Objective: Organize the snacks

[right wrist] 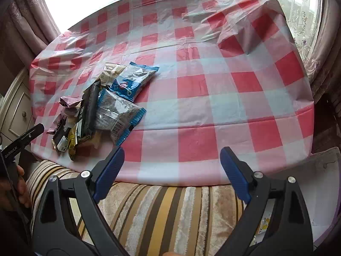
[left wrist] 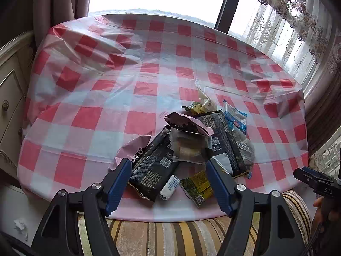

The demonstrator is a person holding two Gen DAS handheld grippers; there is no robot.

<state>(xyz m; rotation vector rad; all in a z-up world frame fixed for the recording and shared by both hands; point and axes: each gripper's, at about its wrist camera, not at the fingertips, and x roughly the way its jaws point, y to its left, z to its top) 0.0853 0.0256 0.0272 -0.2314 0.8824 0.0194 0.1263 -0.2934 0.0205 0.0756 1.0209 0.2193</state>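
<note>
On checked tablecloth [left wrist: 136,89], jumbled snack packets [left wrist: 187,147]

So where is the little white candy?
In the left wrist view, the little white candy lies at the pile's near edge, between the black packet and the yellow packet.

Snack pile [left wrist: 187,149]: packs overlap, lower ones mostly hidden; print too small to read. Pink pack [left wrist: 187,121] covers the top of the clear pack [left wrist: 189,147]. Yellow pack [left wrist: 197,186] partly behind the left tool's finger [left wrist: 219,187]. From the right wrist the black packs [right wrist: 89,108] are edge-on, faces not visible. Right tool [left wrist: 315,181] cut off at 3 o'clock edge, tips not clear. Left tool [right wrist: 23,138] cut at 9 o'clock edge, only one finger shows. Desk [right wrist: 191,111] far rim blown out by window glare. White scrap [left wrist: 21,228] at 8 o'clock: can't tell what it is.
</note>
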